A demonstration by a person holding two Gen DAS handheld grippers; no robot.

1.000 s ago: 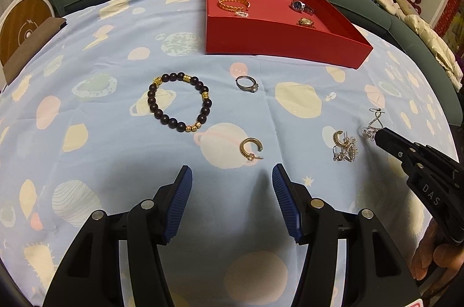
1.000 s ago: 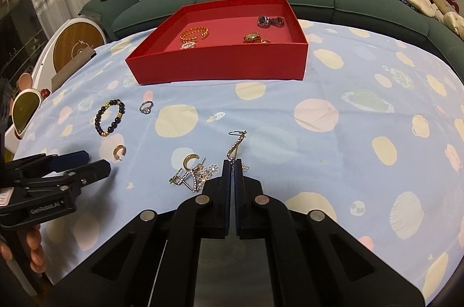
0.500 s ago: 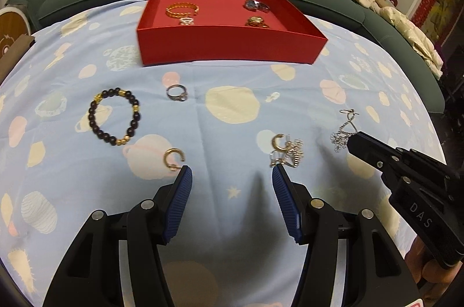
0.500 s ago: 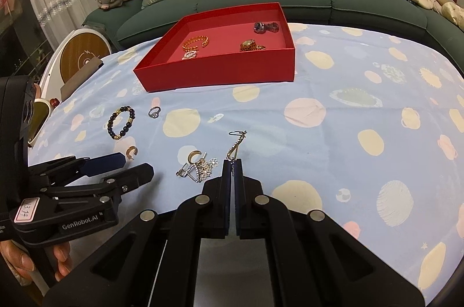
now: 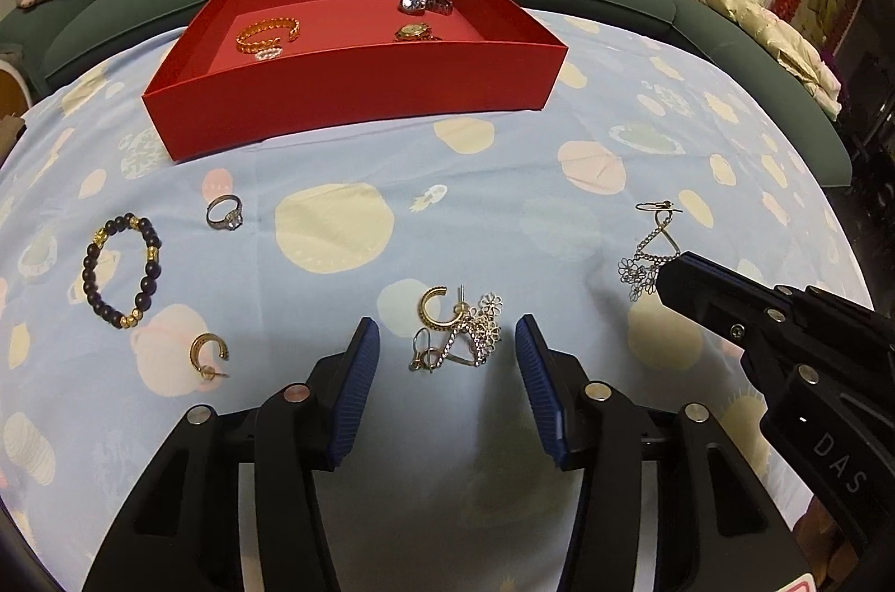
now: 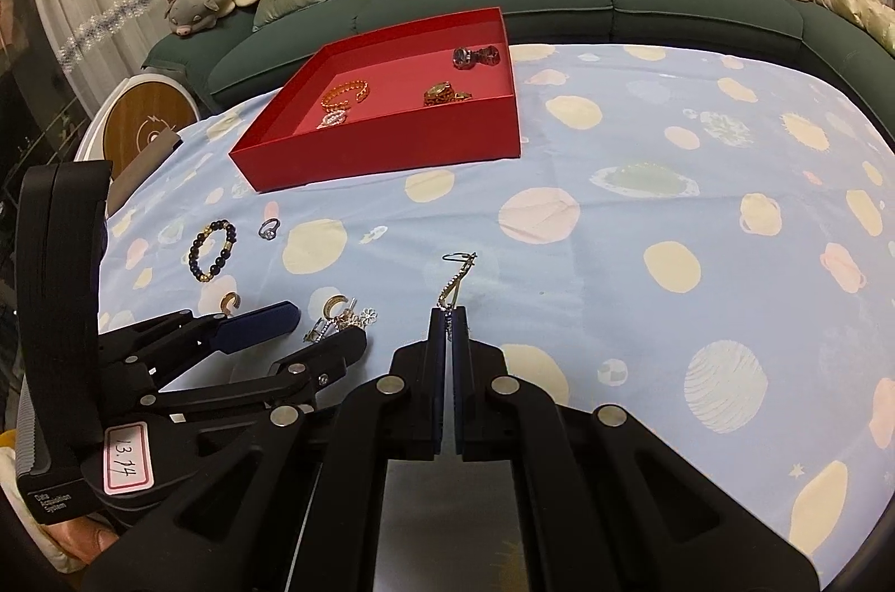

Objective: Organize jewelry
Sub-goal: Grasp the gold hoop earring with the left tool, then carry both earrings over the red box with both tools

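The left gripper [image 5: 444,385] has slid across the planet-print blue cloth [image 5: 503,200], away from the lone gold hoop earring [image 5: 208,355], and now straddles the tangled heap of gold and silver earrings [image 5: 458,332]; its blue pads have just been narrowing but do not yet touch the heap. The right gripper [image 6: 449,318], fingers pressed together, pinches a dangling silver flower-chain earring [image 5: 649,250] just beside it. My guess: the heap gets grabbed next, then carried to the open red cardboard tray [image 5: 358,111], well beyond.
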